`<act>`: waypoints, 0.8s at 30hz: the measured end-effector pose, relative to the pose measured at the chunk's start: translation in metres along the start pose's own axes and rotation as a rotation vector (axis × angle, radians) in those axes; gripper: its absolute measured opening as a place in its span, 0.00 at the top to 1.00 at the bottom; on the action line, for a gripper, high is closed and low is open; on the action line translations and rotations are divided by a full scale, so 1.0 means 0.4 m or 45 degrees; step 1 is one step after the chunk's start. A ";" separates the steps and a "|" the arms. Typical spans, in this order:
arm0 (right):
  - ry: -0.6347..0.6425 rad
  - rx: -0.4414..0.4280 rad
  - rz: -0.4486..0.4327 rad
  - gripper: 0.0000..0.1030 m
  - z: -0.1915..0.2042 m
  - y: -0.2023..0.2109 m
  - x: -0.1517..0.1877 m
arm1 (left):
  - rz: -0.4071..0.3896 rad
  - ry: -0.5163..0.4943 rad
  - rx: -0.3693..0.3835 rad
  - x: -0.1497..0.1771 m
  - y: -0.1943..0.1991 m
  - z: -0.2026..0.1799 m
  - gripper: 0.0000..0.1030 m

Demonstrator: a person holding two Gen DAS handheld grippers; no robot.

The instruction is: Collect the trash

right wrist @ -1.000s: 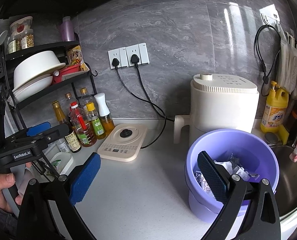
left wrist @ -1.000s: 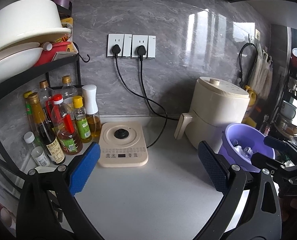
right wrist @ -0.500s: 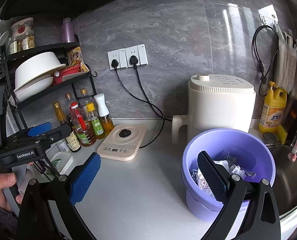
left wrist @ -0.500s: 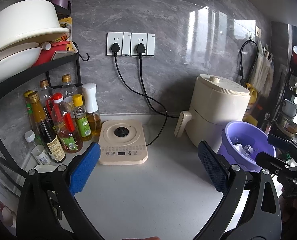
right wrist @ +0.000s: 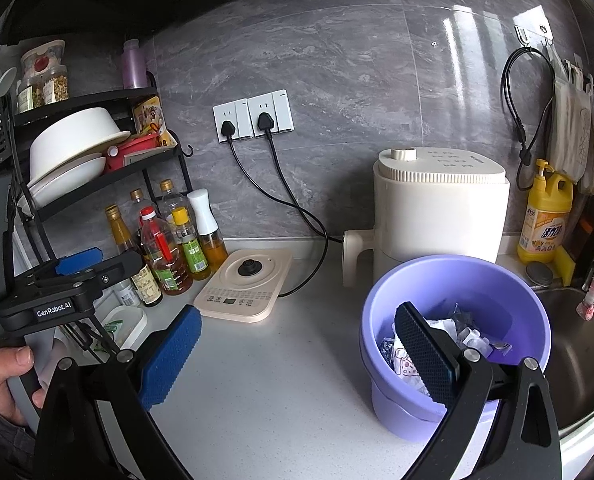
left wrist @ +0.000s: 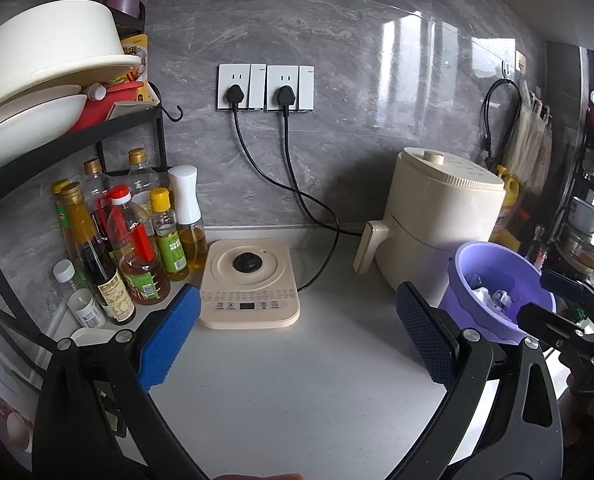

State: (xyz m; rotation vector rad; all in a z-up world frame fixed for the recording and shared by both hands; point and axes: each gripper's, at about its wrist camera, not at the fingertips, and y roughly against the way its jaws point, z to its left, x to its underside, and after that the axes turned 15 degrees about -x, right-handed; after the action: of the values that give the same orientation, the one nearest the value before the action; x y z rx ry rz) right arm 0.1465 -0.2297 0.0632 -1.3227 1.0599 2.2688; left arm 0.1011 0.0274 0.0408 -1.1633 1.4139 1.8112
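Left hand-held gripper (left wrist: 297, 340): hovered above the pale grey tabletop (left wrist: 305, 380) with its blue-padded jaws spread wide and nothing between them.
Right hand-held gripper (right wrist: 297, 356): jaws likewise wide apart and empty; its right pad sat in front of the bin's rim in the right wrist view, but whether it touched the bin could not be told.
Trash bin: a round lilac plastic bin (right wrist: 493, 292) stood on the tabletop near the right edge, just in front of the fryer and beside the sink.
Trash: crumpled white paper and clear wrappers (right wrist: 453, 338) lay inside the lilac bin, below its rim.
Fryer: a cream cylindrical air fryer (right wrist: 441, 208) stood at the back edge against the grey marble wall, its handle pointing left.
Cooker base: a flat cream induction plate with a black knob (left wrist: 249, 284) lay near the back edge, left of the fryer, its black cord running up to the white wall sockets (left wrist: 265, 88).
Bottles: a cluster of oil and sauce bottles (left wrist: 137, 240) stood in the back-left corner under a black wire shelf (left wrist: 73, 136) holding white bowls.
Sink: a steel sink (right wrist: 577, 344) sat at the right edge, with a yellow detergent bottle (right wrist: 547, 216) behind it.
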 end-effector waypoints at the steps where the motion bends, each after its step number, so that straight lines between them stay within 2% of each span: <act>1: 0.000 0.000 0.001 0.08 0.000 -0.003 -0.001 | 0.000 -0.001 -0.001 0.000 0.000 0.001 0.06; 24: 0.000 0.004 0.000 0.08 0.003 -0.010 -0.007 | 0.005 0.007 -0.006 0.005 0.003 0.011 0.06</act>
State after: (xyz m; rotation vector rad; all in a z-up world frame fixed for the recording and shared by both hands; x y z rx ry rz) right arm 0.1496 -0.2259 0.0643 -1.3217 1.0632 2.2666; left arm 0.0978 0.0311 0.0401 -1.1690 1.4167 1.8160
